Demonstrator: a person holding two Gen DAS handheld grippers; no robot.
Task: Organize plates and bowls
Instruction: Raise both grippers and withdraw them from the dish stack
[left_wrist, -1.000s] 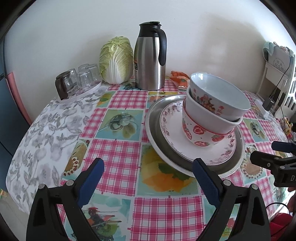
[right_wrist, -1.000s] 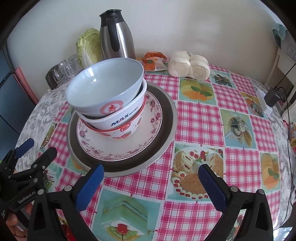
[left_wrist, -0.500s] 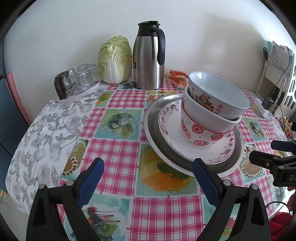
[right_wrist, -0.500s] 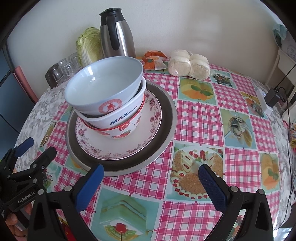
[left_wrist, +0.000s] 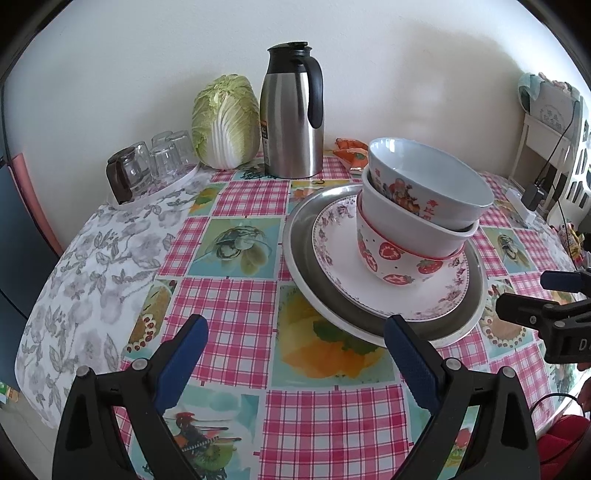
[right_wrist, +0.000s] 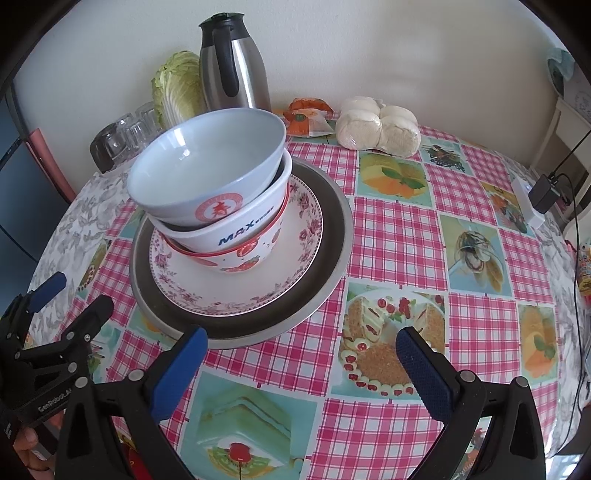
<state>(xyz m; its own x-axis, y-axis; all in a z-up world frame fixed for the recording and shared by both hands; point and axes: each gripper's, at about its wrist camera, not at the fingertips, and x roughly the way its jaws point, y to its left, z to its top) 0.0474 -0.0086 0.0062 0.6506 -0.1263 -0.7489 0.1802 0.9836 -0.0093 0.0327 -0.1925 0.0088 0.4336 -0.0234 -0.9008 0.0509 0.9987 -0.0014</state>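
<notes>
A stack stands on the table: a large metal plate (left_wrist: 314, 288) (right_wrist: 332, 236), a floral plate (left_wrist: 332, 251) (right_wrist: 184, 269) on it, then a strawberry bowl (left_wrist: 391, 258) (right_wrist: 243, 260), a white MAX bowl (left_wrist: 402, 218) (right_wrist: 236, 236) and a pale blue bowl (left_wrist: 443, 181) (right_wrist: 207, 166) tilted on top. My left gripper (left_wrist: 295, 350) is open and empty, just in front of the stack's left side. My right gripper (right_wrist: 301, 360) is open and empty in front of the stack's right side. Each gripper shows at the edge of the other's view.
A steel thermos jug (left_wrist: 295, 114) (right_wrist: 232, 62), a cabbage (left_wrist: 225, 122) and a tray of upturned glasses (left_wrist: 155, 162) stand at the back. Bagged buns (right_wrist: 380, 127) and an orange packet (right_wrist: 308, 118) lie behind the stack. A charger and cable (right_wrist: 543, 195) lie at the right edge.
Both grippers have drawn back slightly from the stack and stay open. The stack has not moved.
</notes>
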